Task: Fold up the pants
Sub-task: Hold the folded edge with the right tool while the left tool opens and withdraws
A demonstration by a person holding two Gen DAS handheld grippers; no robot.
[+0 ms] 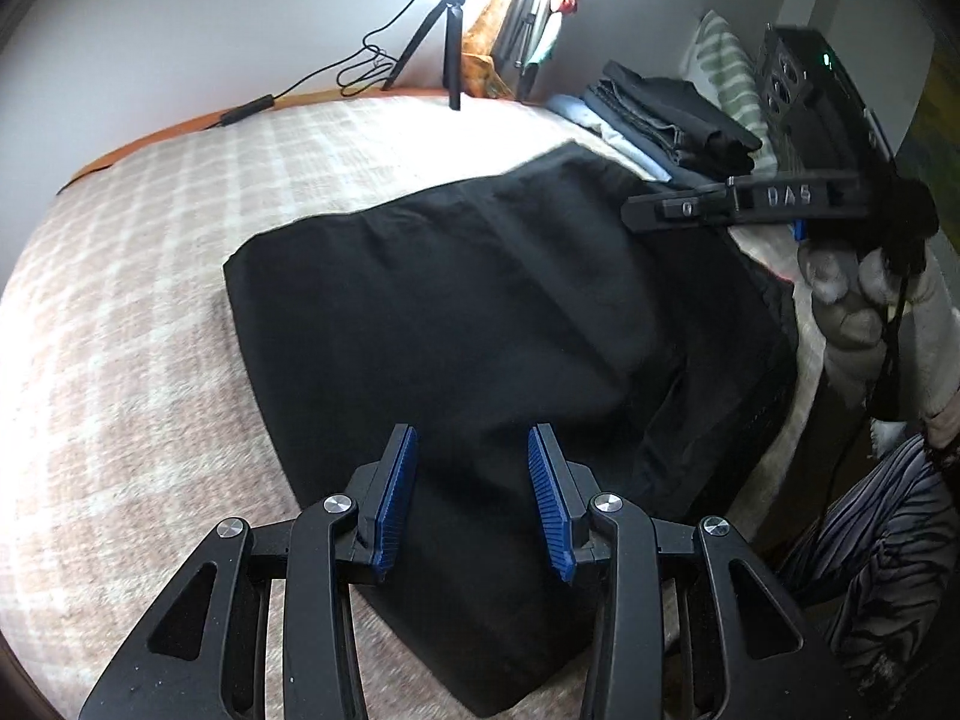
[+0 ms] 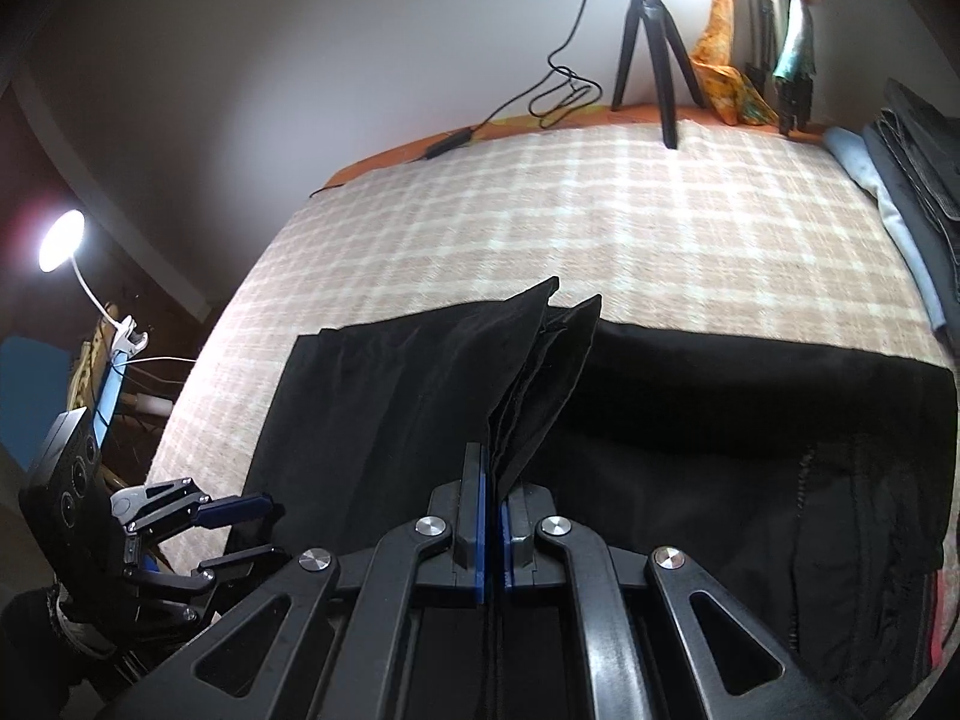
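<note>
The black pants (image 1: 480, 324) are laid on the checked bed cover (image 1: 150, 300), already doubled into a broad dark panel whose long axis runs left to right in the right wrist view.

Right tongs (image 2: 493, 504): closed on a bunched edge of the pants, which is lifted off the bed and stands up in a peak just beyond the pads. Left tongs (image 1: 472, 498): partly open, nothing between the pads, held over the near left corner of the panel; whether the fabric is touched cannot be told.

In the right wrist view the left tongs (image 2: 240, 531) are seen at the near left corner of the cloth, apart from the pinched edge.

Judgement: the free corner lies directly ahead of and below the left tongs, so that hand is the nearer one for taking it. A stack of folded clothes (image 1: 672, 114) is noted at the far right.
</note>
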